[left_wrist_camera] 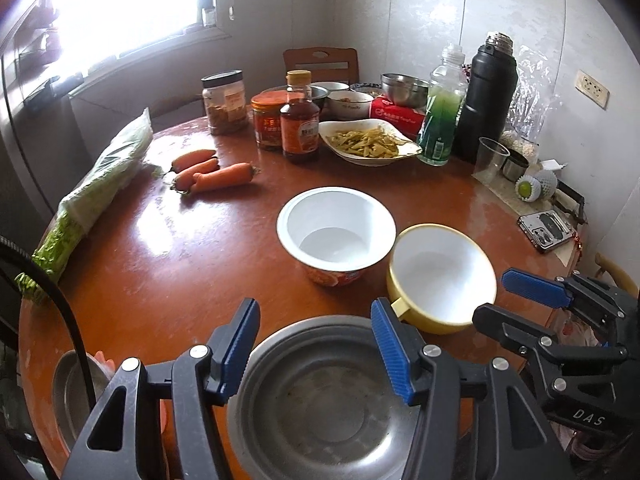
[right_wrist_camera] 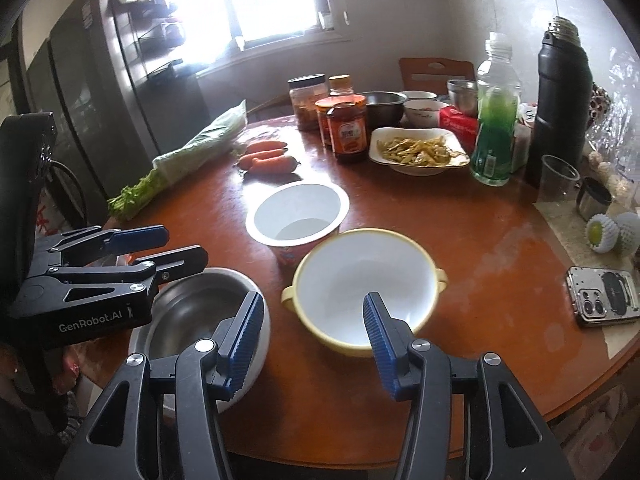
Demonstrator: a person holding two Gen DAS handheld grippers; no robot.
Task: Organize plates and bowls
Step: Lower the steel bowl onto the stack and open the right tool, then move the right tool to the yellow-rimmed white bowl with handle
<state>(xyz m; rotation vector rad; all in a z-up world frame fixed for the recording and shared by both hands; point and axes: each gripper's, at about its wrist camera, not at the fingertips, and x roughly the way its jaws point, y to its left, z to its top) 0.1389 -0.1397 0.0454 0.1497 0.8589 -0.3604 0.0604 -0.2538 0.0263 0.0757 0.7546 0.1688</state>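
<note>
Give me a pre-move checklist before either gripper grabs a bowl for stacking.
1. Left gripper open: ok, fingers spread wide above the steel bowl.
2. Right gripper open: ok, fingers apart over the near rim of the yellow bowl.
3. Both grippers free of load: ok, nothing is between the fingers of either.
4. Bowls empty: ok, the steel bowl, the yellow bowl and the white instant-noodle bowl show bare insides.
5. Spacing: not ok, the yellow bowl sits right against the noodle bowl, and contact cannot be ruled out.
6. Steel bowl footing: cannot tell, it lies at the table edge and may overhang.
</note>
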